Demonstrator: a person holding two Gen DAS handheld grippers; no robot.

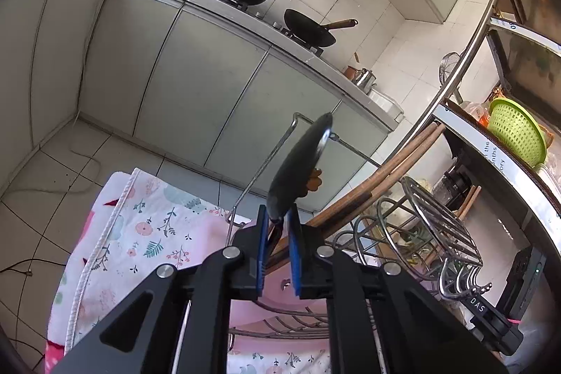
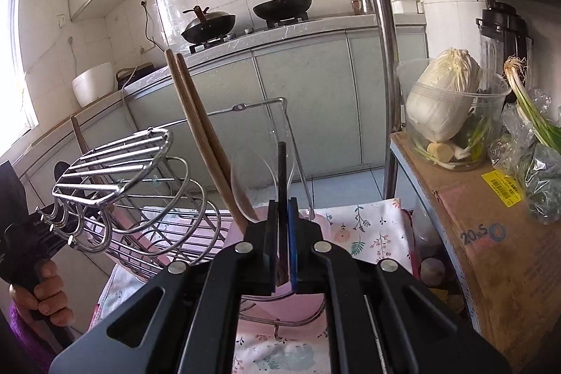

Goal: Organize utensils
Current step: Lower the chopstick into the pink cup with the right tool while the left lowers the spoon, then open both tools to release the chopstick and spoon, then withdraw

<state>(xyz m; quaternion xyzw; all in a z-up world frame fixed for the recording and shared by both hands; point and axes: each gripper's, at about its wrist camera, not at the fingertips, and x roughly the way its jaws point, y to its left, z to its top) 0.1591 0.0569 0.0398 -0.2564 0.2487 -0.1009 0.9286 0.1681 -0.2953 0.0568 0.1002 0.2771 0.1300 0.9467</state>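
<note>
tiled kitchen, floral cloth (image 1: 147, 226) under wire rack (image 2: 147, 198), left gripper (image 1: 278, 244) loosely spread around dark spatula (image 1: 301, 160), right gripper (image 2: 282, 240) pinching thin black handle (image 2: 281, 170)

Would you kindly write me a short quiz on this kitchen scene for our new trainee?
1. True or false: two woks sit on the stove.
2. The cabbage sits in: A a clear tub, B a sink, C a wok.
3. Between which gripper's jaws is the black spoon?
Key: 1 true; 2 A; 3 the left gripper.
</note>
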